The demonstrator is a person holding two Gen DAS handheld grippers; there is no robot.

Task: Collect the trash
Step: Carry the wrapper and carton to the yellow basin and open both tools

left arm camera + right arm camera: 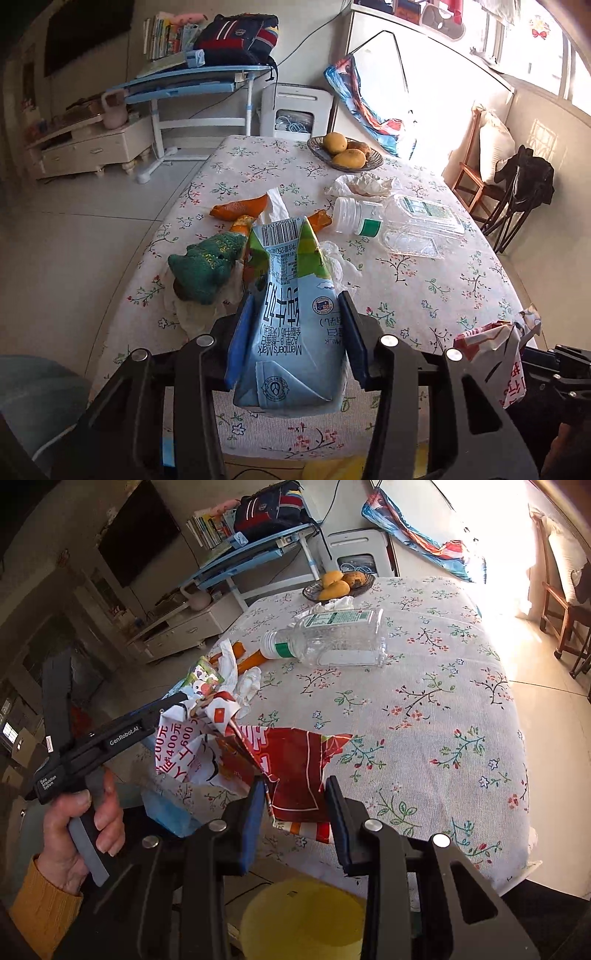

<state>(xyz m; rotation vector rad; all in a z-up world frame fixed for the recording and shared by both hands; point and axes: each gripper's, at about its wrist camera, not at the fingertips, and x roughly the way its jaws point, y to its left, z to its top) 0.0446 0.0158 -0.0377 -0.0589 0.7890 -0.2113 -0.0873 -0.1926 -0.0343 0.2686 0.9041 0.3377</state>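
Observation:
My left gripper (297, 299) is shut on a light-blue milk carton (291, 332), lifted and dented between the blue pads. In the right wrist view that gripper (173, 701) comes in from the left, held by a hand (74, 845). My right gripper (295, 786) is shut on a crumpled red-and-white printed paper (295, 768) at the table's near edge. The same paper (495, 343) shows at the lower right of the left view. On the floral tablecloth (443, 288) lie a clear plastic bottle (332, 638), orange peels (240, 210) and crumpled tissues (365, 184).
A green knitted item (207, 266) lies left of the carton. A glass bowl of mangoes (345, 151) stands at the far edge. A yellow round object (303, 919) sits below the table's near edge. A wooden chair (476, 173) is to the right, a blue desk (184, 85) behind.

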